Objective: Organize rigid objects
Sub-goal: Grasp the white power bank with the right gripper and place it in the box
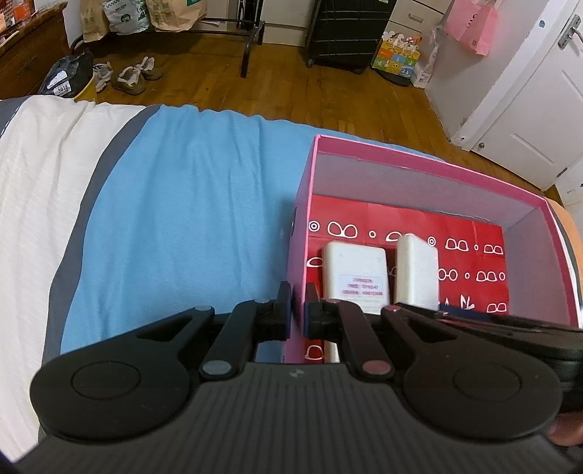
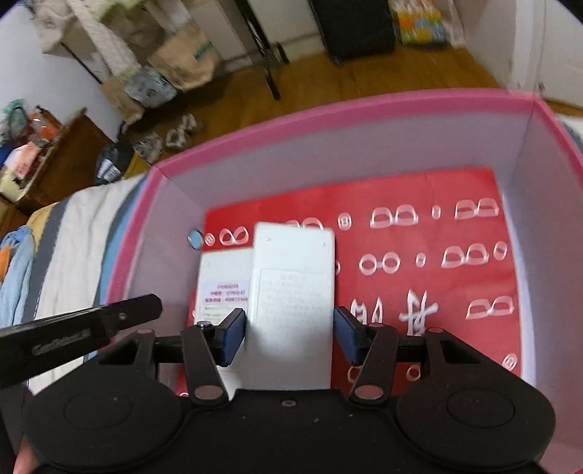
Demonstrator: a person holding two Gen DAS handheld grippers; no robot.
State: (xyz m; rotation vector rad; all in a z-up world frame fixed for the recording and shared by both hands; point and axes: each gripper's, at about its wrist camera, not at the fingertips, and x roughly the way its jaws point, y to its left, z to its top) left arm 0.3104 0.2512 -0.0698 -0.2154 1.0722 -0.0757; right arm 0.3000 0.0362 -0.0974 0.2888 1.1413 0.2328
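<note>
A pink box (image 1: 306, 204) with a red patterned lining sits on the blue blanket (image 1: 189, 204). My left gripper (image 1: 298, 304) is shut on the box's near left wall. Inside lies a flat white box with a red-text label (image 1: 355, 279), also in the right wrist view (image 2: 222, 284). My right gripper (image 2: 289, 337) is inside the pink box (image 2: 328, 109), jaws around a second white box (image 2: 293, 291) that stands on edge beside the first (image 1: 417, 269). The pads sit at its sides; the right pad shows a small gap.
The bed has a white cover (image 1: 40, 189) to the left. Beyond its edge are the wooden floor (image 1: 291, 87), shoes (image 1: 131, 78), a black suitcase (image 1: 346, 32), bags and a white door (image 1: 539, 109).
</note>
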